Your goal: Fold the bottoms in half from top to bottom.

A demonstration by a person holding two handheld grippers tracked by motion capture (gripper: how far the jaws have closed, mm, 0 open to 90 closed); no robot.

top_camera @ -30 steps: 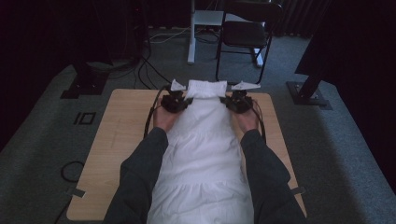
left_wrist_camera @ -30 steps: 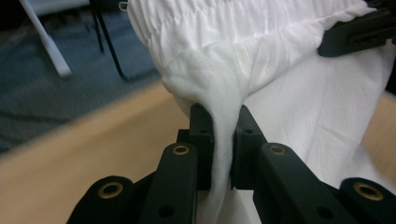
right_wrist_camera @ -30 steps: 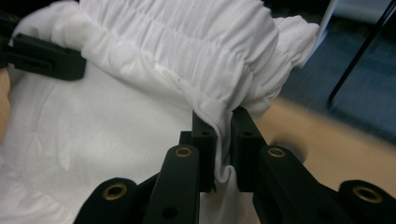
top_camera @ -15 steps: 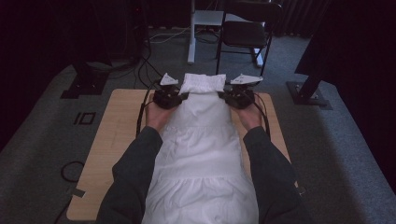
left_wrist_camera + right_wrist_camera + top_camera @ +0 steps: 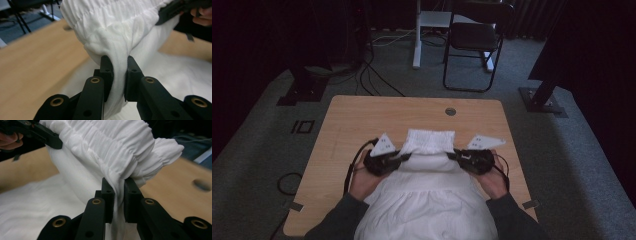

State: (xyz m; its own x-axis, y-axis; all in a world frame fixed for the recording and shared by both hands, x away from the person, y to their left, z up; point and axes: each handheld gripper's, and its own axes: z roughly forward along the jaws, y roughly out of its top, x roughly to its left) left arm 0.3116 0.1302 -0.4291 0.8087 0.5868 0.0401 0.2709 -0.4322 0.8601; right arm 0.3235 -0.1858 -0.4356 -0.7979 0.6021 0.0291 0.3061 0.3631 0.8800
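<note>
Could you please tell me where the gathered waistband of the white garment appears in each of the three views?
High view: waistband at centre, between both tongs.
Left gripper view: waistband across the top, above the jaws.
Right gripper view: waistband across the top.
Shared landmark: the wooden table.

Looks like a lab or recording studio set up for data capture, not a home. Grey carpet floor (image 5: pixel 582 165) all round. One plain wooden table (image 5: pixel 362 120) stands alone in the middle, with a round cable hole (image 5: pixel 450 111) near its far edge. Black curtains (image 5: pixel 257 40) close off the left, right and far sides, keeping the room dim. Black stand feet (image 5: pixel 542 102) sit on the carpet to the left and right of the table. Loose cables (image 5: pixel 372 75) trail across the floor at far left. A black folding chair (image 5: pixel 474 45) and a white desk leg (image 5: pixel 417 35) stand beyond the table.
</note>
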